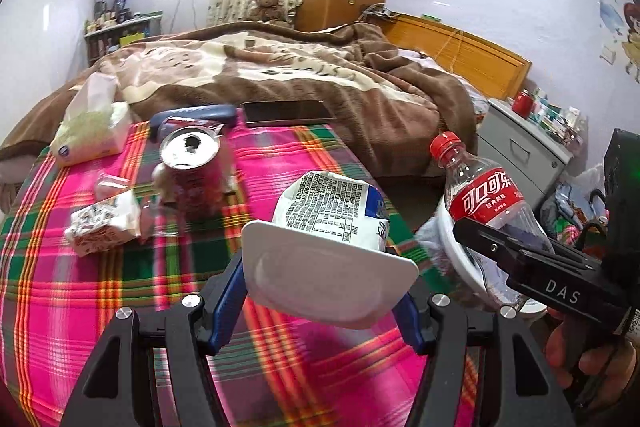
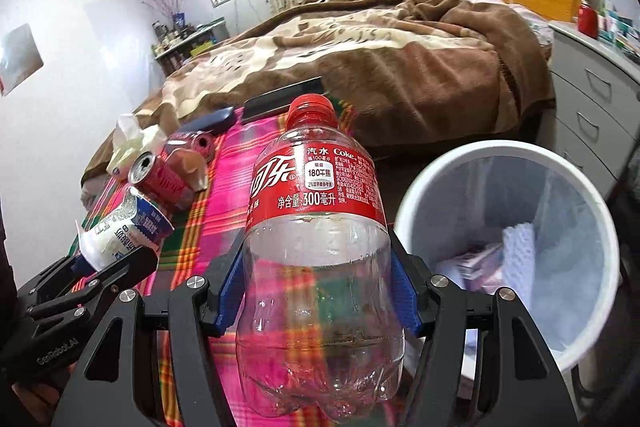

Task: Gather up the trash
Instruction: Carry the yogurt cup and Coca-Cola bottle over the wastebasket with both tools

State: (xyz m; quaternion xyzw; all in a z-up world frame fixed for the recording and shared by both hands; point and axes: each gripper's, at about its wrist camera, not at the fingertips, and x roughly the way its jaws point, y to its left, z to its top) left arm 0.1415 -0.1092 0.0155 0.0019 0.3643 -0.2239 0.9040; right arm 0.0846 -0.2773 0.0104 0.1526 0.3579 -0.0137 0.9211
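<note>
My left gripper (image 1: 324,291) is shut on a white yoghurt cup (image 1: 326,271) with a peeled printed lid, held above the plaid cloth (image 1: 120,291). It also shows in the right wrist view (image 2: 120,231). My right gripper (image 2: 318,291) is shut on an empty clear Coke bottle (image 2: 316,223) with a red cap, held beside the white bin (image 2: 520,159). The bottle also shows in the left wrist view (image 1: 484,195). A red can (image 1: 196,171) and a crumpled wrapper (image 1: 104,223) lie on the cloth.
A tissue pack (image 1: 88,131), a phone (image 1: 288,113) and a dark blue case (image 1: 196,115) lie at the cloth's far edge. Behind is a bed with a brown blanket (image 1: 300,71). A grey drawer cabinet (image 2: 592,87) stands right of the bin, which holds some trash.
</note>
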